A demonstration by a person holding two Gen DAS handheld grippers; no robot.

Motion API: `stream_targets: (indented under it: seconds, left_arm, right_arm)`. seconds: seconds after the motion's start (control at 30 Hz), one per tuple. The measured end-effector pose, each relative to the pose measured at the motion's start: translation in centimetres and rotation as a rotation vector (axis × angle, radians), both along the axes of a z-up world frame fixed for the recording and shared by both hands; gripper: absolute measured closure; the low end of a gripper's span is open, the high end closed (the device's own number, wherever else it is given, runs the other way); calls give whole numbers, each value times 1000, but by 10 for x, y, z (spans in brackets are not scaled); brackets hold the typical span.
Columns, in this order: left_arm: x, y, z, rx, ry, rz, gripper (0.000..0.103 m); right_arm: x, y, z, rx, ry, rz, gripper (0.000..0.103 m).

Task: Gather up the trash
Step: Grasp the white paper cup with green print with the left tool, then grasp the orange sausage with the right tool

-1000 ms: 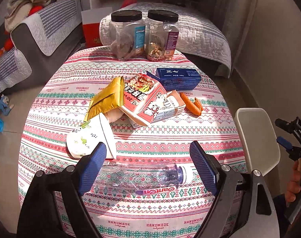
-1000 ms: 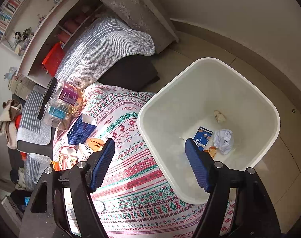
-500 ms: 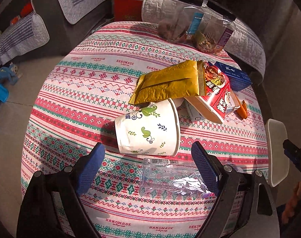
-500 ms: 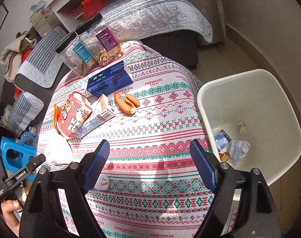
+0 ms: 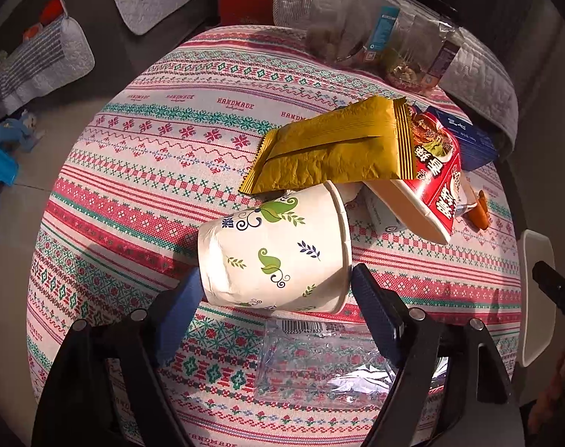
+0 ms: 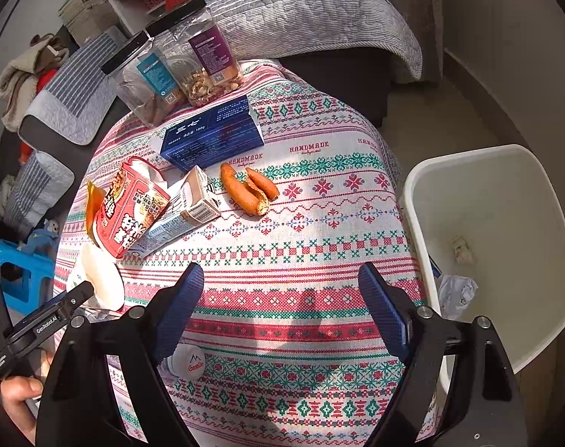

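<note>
A white paper cup with green leaves [image 5: 278, 257] lies on its side on the round patterned table [image 5: 144, 171]. My left gripper [image 5: 275, 298] is open, its fingers on either side of the cup's lower part. A crushed clear bottle [image 5: 319, 365] lies just below it. A gold packet [image 5: 334, 149], a red noodle cup [image 6: 130, 208], a milk carton [image 6: 182, 212], a blue box [image 6: 211, 134] and two sausage pieces [image 6: 251, 190] lie beyond. My right gripper [image 6: 278, 309] is open and empty above the table. The white bin [image 6: 513, 193] holds some trash.
Two clear jars with black lids [image 6: 171, 70] stand at the table's far edge. A grey quilted bed [image 6: 312, 11] and sofa [image 6: 70, 108] lie behind. A blue stool [image 6: 18, 279] stands on the floor at the left. The bottle's white cap [image 6: 187, 363] shows by my right gripper.
My left gripper moved forward from above the bottle to around the paper cup. My right gripper swung from over the bin back over the table.
</note>
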State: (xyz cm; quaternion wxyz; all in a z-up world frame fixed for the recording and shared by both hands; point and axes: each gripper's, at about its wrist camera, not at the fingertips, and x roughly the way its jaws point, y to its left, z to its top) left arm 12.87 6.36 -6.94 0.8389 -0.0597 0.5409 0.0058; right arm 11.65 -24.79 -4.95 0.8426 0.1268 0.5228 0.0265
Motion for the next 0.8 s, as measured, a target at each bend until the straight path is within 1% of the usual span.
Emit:
stream_targets:
  seconds: [0.1, 0.2, 0.3, 0.37, 0.43, 0.5, 0.57, 0.6, 0.63, 0.67, 0.7, 0.73, 0.77, 0.8]
  left_arm:
    - [-4, 5, 8, -11, -33, 20, 26]
    - [-8, 14, 13, -52, -46, 51, 26]
    - [-11, 19, 18, -71, -57, 60, 26]
    - [-15, 21, 20, -85, -64, 67, 26]
    - [-17, 22, 22, -99, -68, 71, 26]
    - [-16, 24, 23, -109, -71, 75, 26]
    - [-15, 26, 22, -117, -71, 89, 26]
    - [-14, 29, 22, -126, -71, 100, 26]
    - [-14, 31, 22, -133, -71, 108, 26]
    - [-14, 32, 22, -137, -73, 112, 26]
    - [-15, 33, 23, -138, -76, 113, 26]
    - [-15, 33, 24, -139, -81, 114, 26]
    - [-16, 34, 26, -143, -87, 115, 26]
    - [-17, 35, 28, -150, -94, 114, 26]
  right_arm:
    - [11, 3, -5, 3, 8, -5, 22]
    - [23, 5, -12, 15, 23, -12, 22]
    - [35, 11, -19, 3, 40, -3, 22]
    - [46, 15, -21, -39, 38, 5, 23]
    - [57, 23, -23, -109, 25, 31, 24]
    - [62, 35, -25, -195, 4, 89, 25]
    - [66, 47, -29, -256, -14, 146, 29]
    - [68, 52, -32, -271, -21, 169, 34]
    - [69, 56, -35, -278, -22, 191, 41]
    - [71, 60, -39, -289, -16, 211, 47]
    - [73, 62, -43, -301, -8, 224, 60]
    - [74, 63, -47, -305, 1, 233, 80]
    - [75, 62, -49, -274, 7, 236, 86]
    - [74, 60, -48, -236, 4, 224, 88]
